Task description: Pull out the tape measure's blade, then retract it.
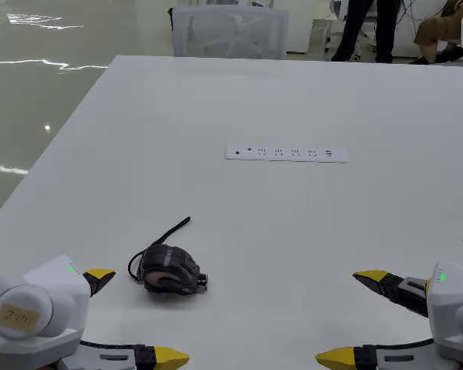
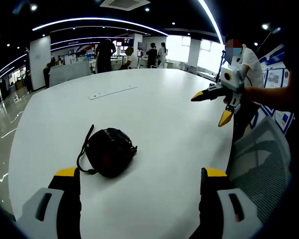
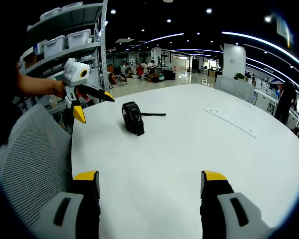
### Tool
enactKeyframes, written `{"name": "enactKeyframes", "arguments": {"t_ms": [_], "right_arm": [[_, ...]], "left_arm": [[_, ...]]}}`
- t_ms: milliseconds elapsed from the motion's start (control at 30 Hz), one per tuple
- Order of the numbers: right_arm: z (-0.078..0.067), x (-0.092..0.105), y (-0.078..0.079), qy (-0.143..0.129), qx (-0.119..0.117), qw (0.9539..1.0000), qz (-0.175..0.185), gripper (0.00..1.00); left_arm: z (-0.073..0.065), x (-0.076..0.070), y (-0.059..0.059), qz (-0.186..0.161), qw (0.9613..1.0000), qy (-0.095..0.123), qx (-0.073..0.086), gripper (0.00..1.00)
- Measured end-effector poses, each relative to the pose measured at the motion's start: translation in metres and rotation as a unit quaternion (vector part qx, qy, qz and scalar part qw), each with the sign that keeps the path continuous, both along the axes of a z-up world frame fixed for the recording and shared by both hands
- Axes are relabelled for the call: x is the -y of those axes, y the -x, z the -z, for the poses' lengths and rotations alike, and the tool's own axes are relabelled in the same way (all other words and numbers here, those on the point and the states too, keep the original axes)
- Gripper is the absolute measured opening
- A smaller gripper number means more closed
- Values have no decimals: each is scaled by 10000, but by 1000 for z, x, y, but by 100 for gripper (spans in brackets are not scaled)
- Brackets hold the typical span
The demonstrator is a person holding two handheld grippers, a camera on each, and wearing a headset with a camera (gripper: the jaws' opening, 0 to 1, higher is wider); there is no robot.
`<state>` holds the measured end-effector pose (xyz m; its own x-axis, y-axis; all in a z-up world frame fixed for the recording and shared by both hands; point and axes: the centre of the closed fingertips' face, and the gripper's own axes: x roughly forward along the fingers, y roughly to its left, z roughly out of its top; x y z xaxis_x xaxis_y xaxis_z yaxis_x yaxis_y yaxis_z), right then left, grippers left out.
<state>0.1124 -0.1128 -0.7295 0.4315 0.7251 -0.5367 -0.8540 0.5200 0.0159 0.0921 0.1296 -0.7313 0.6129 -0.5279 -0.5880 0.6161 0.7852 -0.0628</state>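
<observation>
White-bodied and yellow-tipped, the left gripper (image 1: 135, 316) sits at the lower left of the head view over the white table (image 1: 309, 223), its jaws spread wide with nothing between them. Just to the right of its farther jaw tip, and apart from it, the tape measure (image 1: 168, 270) lies flat on its side on the tabletop, a dark case with a reddish round face turned up. A black wrist strap (image 1: 170, 231) loops from the case's left side and trails away toward the far end of the table. The blade looks fully wound in, with only a small tip at the case's right edge, though the case is too small here to be sure. In the left gripper view the case lies a little ahead of the left jaw, not between the two. Farther back, near the middle of the table, a white power strip (image 1: 285, 154) lies flat, and a white mesh chair (image 1: 230, 32) stands at the far edge. At the lower right the right gripper (image 1: 353, 316) is likewise wide open and holds nothing, well apart from the tape measure.
</observation>
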Motion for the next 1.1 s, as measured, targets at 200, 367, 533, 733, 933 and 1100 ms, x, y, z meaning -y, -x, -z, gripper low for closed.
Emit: {"name": "enactKeyframes", "arguments": {"t_ms": [200,367,533,733,933,1100], "right_arm": [[-2,1,5,-78,29,10000,30,91],[-2,3,7,-119,31,9999,12,96],[-8,4,6,-145,134,9998,33,98],[-5,7,2,-119,116,9998,59,100],[-9,6,1,-165,135,9997,113,100],[-8,8,0,-147,118,9997,137,99]], "left_arm": [[1,-1,2,121,9999,-16,40,99],[-4,1,4,195,9997,-63,99,99],[-4,1,5,245,9996,-71,115,99],[-3,1,5,291,9995,-138,75,99],[-2,0,5,320,9993,-180,68,99],[-1,-1,3,338,9992,-201,76,99]]}}
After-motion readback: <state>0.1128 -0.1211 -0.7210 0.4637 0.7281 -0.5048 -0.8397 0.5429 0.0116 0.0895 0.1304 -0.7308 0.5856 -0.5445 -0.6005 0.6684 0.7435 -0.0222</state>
